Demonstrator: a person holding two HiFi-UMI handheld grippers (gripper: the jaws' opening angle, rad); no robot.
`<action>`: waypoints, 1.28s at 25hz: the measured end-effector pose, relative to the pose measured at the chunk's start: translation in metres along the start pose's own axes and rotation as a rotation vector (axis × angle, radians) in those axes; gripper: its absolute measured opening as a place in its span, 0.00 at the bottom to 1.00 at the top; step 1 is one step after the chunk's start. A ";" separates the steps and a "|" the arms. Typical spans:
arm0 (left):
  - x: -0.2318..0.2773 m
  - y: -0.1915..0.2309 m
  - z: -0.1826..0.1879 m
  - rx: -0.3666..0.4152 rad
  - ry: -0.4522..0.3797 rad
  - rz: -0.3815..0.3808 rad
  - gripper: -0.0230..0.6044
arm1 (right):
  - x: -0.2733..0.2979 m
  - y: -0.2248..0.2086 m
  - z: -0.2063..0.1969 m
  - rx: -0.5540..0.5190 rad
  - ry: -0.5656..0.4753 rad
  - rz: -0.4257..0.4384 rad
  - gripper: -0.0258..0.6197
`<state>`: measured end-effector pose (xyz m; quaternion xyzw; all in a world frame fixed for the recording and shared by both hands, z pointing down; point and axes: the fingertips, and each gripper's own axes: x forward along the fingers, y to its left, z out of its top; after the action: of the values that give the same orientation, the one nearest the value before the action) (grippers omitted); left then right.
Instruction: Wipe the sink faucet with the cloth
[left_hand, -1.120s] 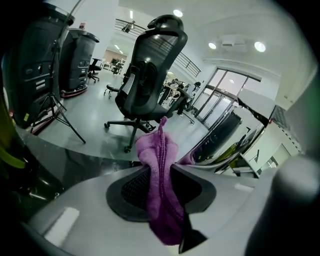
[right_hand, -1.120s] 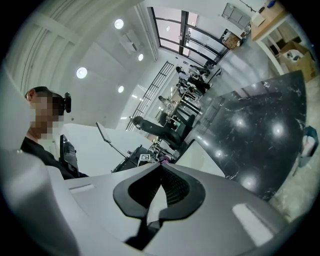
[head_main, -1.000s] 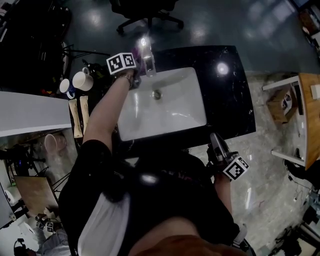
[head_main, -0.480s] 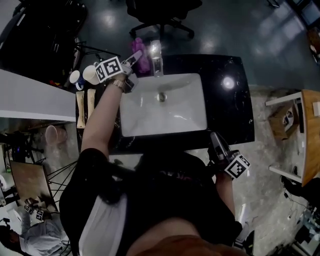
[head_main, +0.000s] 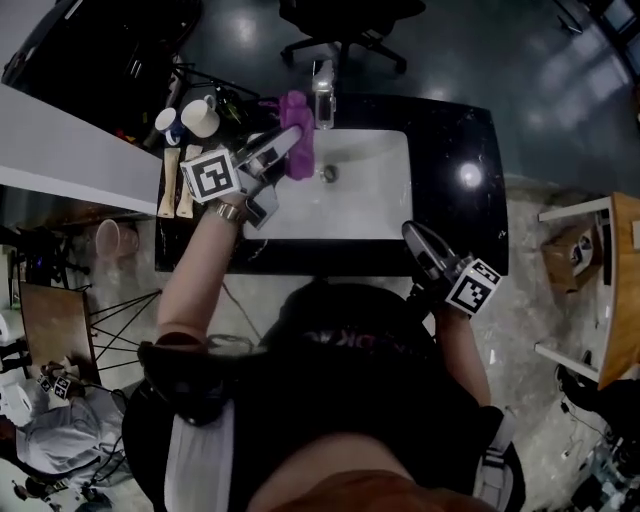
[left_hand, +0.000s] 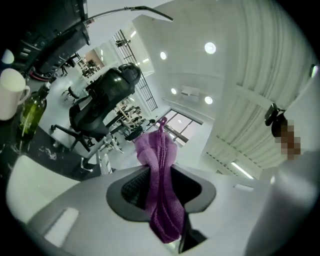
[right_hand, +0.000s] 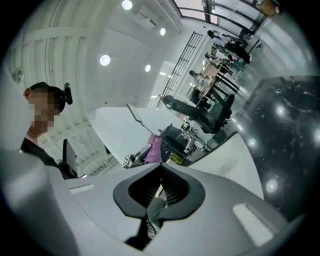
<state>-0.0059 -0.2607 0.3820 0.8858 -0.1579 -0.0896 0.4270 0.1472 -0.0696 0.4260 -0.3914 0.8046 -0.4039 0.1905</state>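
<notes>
While left gripper (head_main: 290, 138) jaws pinch folded purple knitted cloth (left_hand: 160, 190), it has lifted away from chrome faucet (head_main: 323, 98), now beside it over white sink (head_main: 385, 205); right gripper (head_main: 412, 236) jaws pressed together, empty, at black worktop (head_main: 460, 130) edge.

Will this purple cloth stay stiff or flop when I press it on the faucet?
Probably floppy: the purple cloth bunches into folds in the left tongs. Likely light, since a narrow pinch holds it. Its knit looks grippy, not slippery.

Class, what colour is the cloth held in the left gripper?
Purple; the cloth shows best in the left gripper view.
</notes>
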 end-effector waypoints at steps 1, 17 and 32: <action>-0.001 -0.015 -0.013 -0.012 -0.001 -0.026 0.23 | 0.002 0.003 -0.003 0.005 0.016 0.018 0.06; -0.004 -0.112 -0.205 -0.093 0.013 -0.019 0.23 | -0.020 0.043 -0.063 0.031 0.292 0.254 0.32; -0.022 -0.126 -0.232 -0.091 0.084 -0.013 0.23 | -0.025 0.062 -0.111 0.154 0.333 0.275 0.33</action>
<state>0.0667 -0.0104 0.4275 0.8695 -0.1297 -0.0624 0.4725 0.0642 0.0280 0.4428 -0.1904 0.8374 -0.4936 0.1375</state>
